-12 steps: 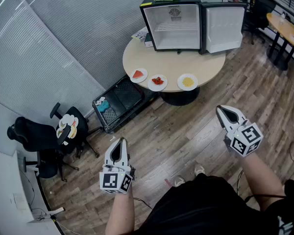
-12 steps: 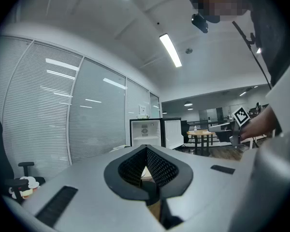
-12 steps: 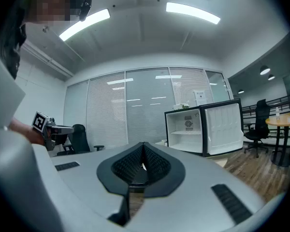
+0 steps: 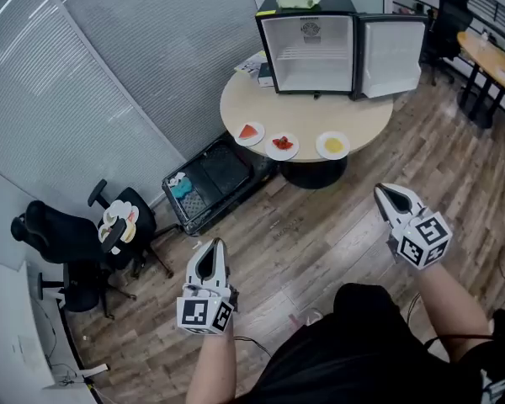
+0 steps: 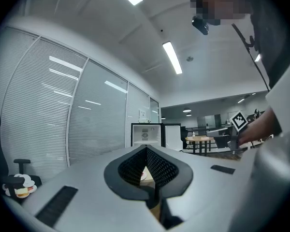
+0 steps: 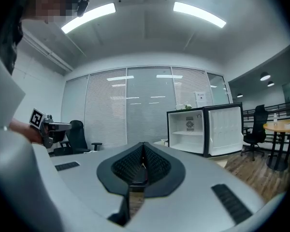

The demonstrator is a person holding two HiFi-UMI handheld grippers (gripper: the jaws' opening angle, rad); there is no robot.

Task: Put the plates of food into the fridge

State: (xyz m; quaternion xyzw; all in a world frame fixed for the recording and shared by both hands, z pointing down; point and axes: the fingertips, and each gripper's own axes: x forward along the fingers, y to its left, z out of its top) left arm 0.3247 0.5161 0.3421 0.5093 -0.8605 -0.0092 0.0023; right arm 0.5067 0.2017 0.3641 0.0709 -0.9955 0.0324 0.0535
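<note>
White plates of food (image 4: 283, 145) line the round beige worktop's (image 4: 353, 120) near edge, open wooden floor (image 4: 320, 234) between us; my left gripper (image 4: 211, 246) and right gripper (image 4: 382, 193) are closed, empty.

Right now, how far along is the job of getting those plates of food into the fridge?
Barely begun. Done: the fridge has its door open, and its inside looks bare. In hand: nothing. The left tongs and right tongs are shut, empty and well short of the table. Left: the left plate, middle plate and right plate all sit on that table.
</note>
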